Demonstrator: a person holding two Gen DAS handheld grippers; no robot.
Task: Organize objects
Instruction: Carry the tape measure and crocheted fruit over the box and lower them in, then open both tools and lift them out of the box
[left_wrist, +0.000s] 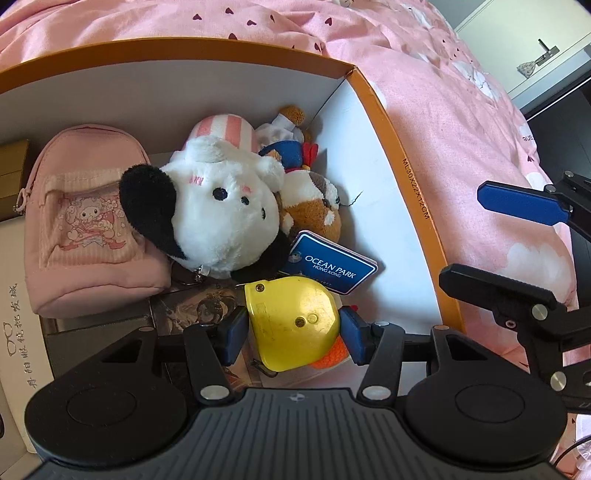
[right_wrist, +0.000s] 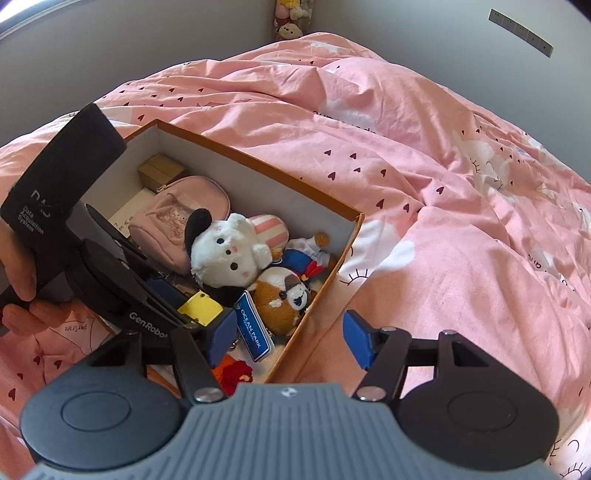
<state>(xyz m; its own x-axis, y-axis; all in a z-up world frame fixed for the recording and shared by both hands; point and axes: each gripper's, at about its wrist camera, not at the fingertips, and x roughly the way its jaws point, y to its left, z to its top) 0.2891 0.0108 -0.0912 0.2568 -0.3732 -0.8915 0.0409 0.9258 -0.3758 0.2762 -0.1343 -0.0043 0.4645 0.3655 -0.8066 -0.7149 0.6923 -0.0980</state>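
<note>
Open cardboard box (left_wrist: 417, 192) with orange rim and white inner walls, resting on a bed under a pink heart-print duvet (right_wrist: 424, 177). Contents, left to right in the left wrist view: a white flat box with printed characters (left_wrist: 14, 332) against the left wall, with brown cartons (left_wrist: 13, 166) behind it; a pink zip pouch (left_wrist: 88, 221) lying on its back; a white plush with one black ear (left_wrist: 218, 206) leaning on the pouch; a striped pink-and-white plush (left_wrist: 225, 129) behind that one; a small sailor-suited figure (left_wrist: 291, 147) in the far right corner; and a brown-and-white plush (left_wrist: 317, 206) bearing a blue "Ocean Park" tag (left_wrist: 332, 267). A strip of bare white floor runs along the right wall — the only open room inside the box.

The left gripper (left_wrist: 293, 332) points down into the near part of the box; its blue pads press on either side of a yellow plastic toy (left_wrist: 291, 321), which is clamped above an orange-and-red knitted item (right_wrist: 232, 373). A hand (right_wrist: 18, 280) holds this gripper's black body at the near left edge.

The right gripper (right_wrist: 291, 339) hovers over the box's near right corner — one finger above the interior, the other above the duvet outside the rim. Its jaws stand apart with nothing pressed between them.
</note>
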